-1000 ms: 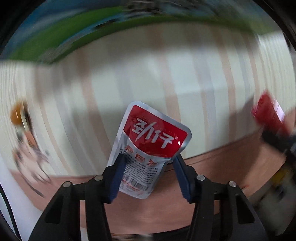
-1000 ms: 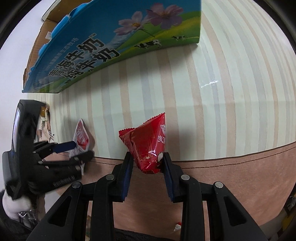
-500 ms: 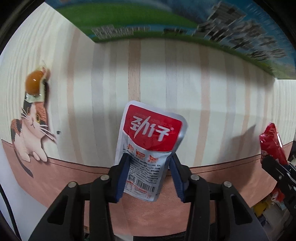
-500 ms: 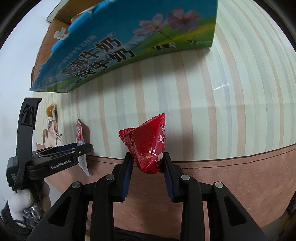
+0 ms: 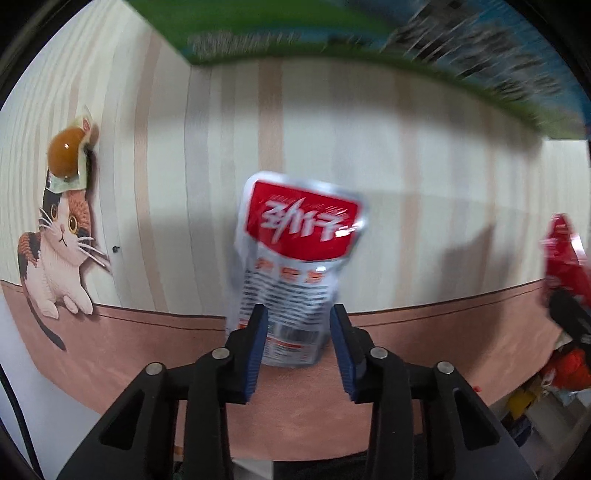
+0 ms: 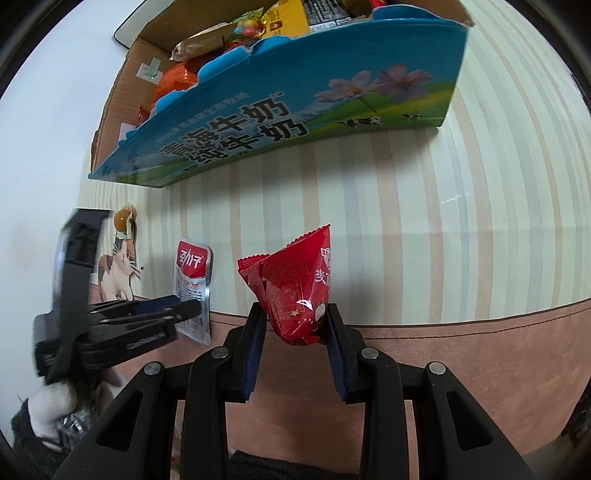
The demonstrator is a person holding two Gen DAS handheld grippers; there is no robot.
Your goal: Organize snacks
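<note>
Two grippers are each carrying a snack above a striped tablecloth. Farthest left, a small packet with a brown round sweet is lying on the cloth above a printed cat. Next, the left gripper is pointing steeply down, its jaws closing on the lower end of a silver pouch with a red label, which is standing up between the blue pads. Further right, the right gripper is pinching the bottom of a red packet, jaws pressed tight against it. Beyond both, a blue milk carton box is sitting on the cloth, holding other snacks.
</note>
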